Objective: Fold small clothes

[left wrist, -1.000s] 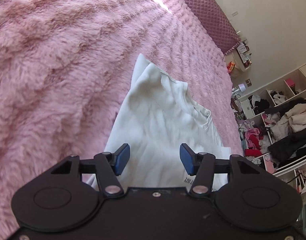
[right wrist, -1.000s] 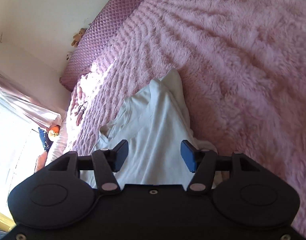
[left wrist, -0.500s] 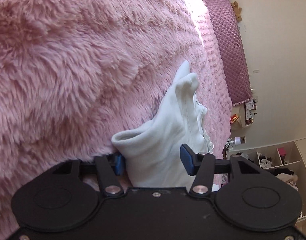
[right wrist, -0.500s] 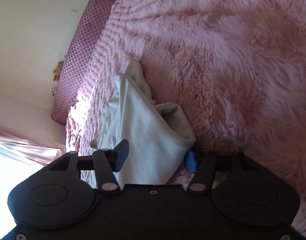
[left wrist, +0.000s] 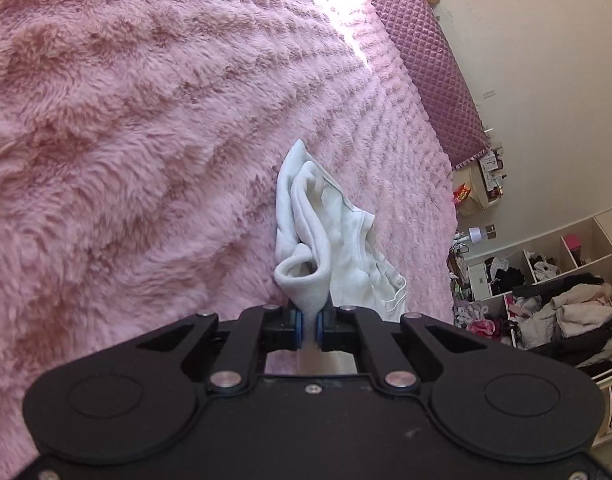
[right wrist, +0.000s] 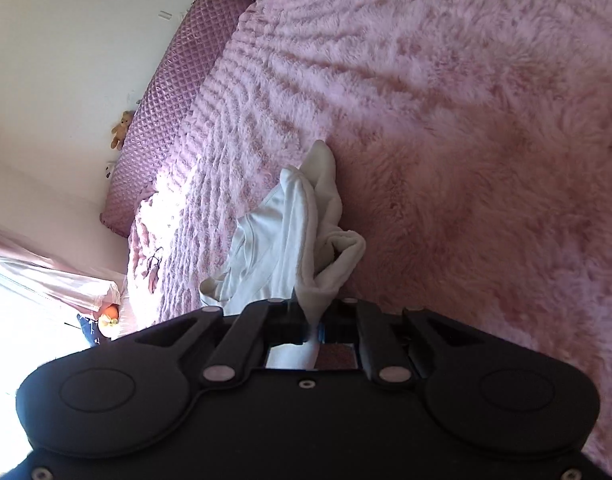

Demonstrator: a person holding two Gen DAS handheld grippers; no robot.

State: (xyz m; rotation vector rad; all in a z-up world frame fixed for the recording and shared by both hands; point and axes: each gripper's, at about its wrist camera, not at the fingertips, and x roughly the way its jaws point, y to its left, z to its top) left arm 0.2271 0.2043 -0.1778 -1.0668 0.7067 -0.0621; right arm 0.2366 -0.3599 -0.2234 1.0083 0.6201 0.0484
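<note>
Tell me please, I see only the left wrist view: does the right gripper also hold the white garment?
Observer: Yes. The right gripper has just closed its jaws on a bunched edge of the white garment.
Operator: What is beside the bed on that side?
Observer: A very bright window with a pale pink curtain, at the lower left of the right wrist view.
</note>
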